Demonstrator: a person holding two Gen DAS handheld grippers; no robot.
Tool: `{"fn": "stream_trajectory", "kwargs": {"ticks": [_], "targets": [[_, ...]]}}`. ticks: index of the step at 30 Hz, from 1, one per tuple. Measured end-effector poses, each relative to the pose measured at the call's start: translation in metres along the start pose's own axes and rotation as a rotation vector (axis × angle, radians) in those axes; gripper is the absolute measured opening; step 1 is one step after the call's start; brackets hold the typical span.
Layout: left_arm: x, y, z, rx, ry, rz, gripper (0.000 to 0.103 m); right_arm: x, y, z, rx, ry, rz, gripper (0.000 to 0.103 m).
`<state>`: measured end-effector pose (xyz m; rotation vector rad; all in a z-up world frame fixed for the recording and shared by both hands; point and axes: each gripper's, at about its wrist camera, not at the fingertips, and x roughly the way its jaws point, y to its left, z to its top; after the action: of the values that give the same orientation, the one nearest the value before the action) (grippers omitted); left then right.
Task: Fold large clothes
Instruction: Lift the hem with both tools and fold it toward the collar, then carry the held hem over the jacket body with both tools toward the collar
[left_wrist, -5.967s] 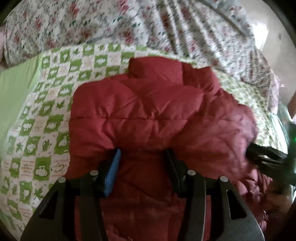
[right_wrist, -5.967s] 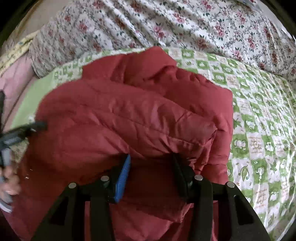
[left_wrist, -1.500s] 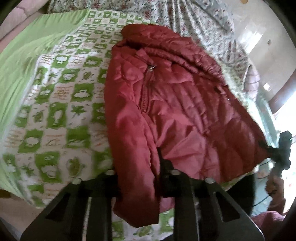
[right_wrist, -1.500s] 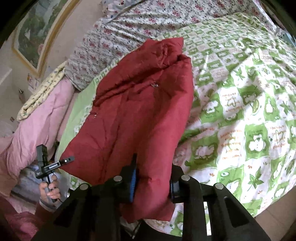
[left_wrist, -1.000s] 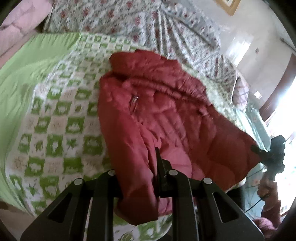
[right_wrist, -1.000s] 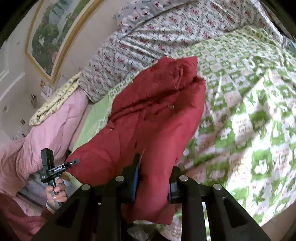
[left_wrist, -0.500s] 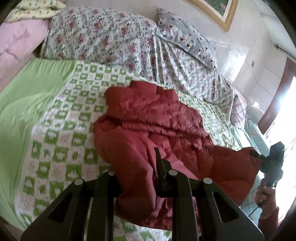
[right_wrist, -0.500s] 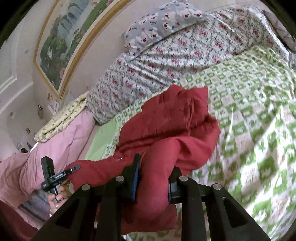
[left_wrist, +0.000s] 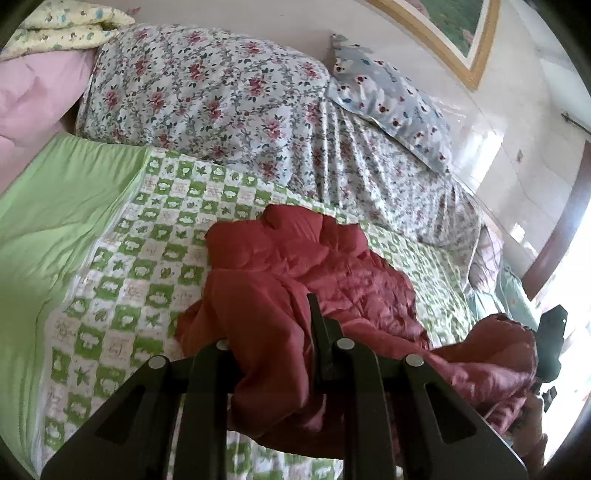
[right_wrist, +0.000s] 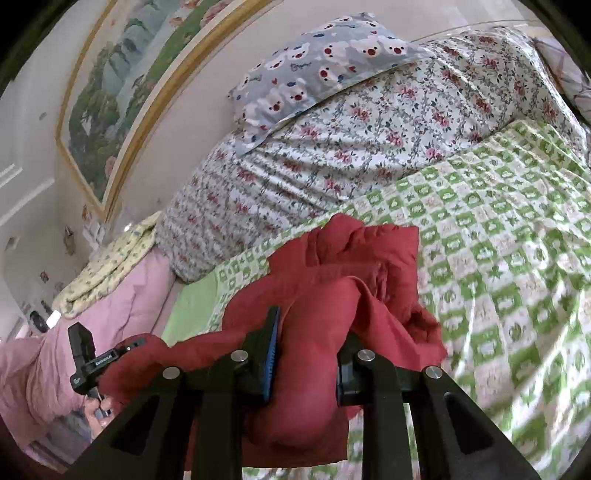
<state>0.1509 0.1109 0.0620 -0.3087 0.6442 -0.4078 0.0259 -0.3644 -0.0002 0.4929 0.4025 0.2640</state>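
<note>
Pinching a thick wad of the red padded jacket (left_wrist: 280, 332), the left gripper (left_wrist: 277, 339) fills the lower middle of the left wrist view, its jaws pressed onto the fabric. The right gripper (right_wrist: 306, 350) does the same with another bunch of the jacket in the lower middle of the right wrist view. Both held ends are raised off the green checked bedspread (left_wrist: 122, 280), while the far part, toward the collar, lies bunched on it at frame centre, just short of the floral quilt (left_wrist: 207, 92). The jacket's long axis runs straight away from both claws toward that quilt, and the span between the two grips sags across the frame toward the other gripper (left_wrist: 550, 343) at the right edge. Neither hand looks nearer, so the fold likely calls for carrying both ends forward together over the resting part.
</note>
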Motion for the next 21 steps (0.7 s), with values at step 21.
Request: {"fn": "stream_trajectory", "kwargs": {"ticks": [21], "targets": [[0.137, 0.019, 0.079, -0.069, 0.073, 0.114, 0.019, 0.127, -0.066, 0.078, 0.165, 0.01, -0.139, 0.024]]}}
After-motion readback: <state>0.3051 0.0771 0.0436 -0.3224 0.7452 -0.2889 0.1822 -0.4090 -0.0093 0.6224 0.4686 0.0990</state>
